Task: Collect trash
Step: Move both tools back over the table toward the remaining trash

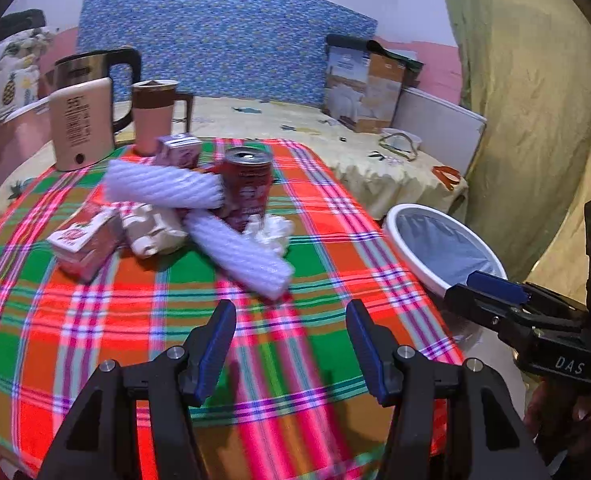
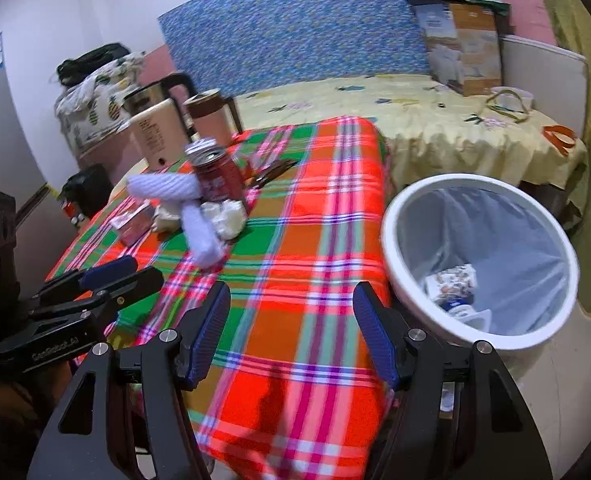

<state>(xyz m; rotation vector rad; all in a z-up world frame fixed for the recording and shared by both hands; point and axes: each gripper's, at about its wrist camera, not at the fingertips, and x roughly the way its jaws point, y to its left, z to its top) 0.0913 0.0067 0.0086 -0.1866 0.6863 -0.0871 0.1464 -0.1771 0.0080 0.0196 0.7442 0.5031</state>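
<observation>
On the plaid tablecloth lies a pile of trash: a red can, two white foam sleeves, crumpled tissue, a crumpled wrapper, a pink carton and a small purple carton. My left gripper is open and empty, short of the pile. My right gripper is open and empty over the table's near right edge, beside the white trash bin, which holds some wrappers. The pile also shows in the right wrist view.
A beige kettle, a steel kettle and a pink mug stand at the table's far left. A bed with a yellow sheet and a cardboard box lies behind. A green curtain hangs at right.
</observation>
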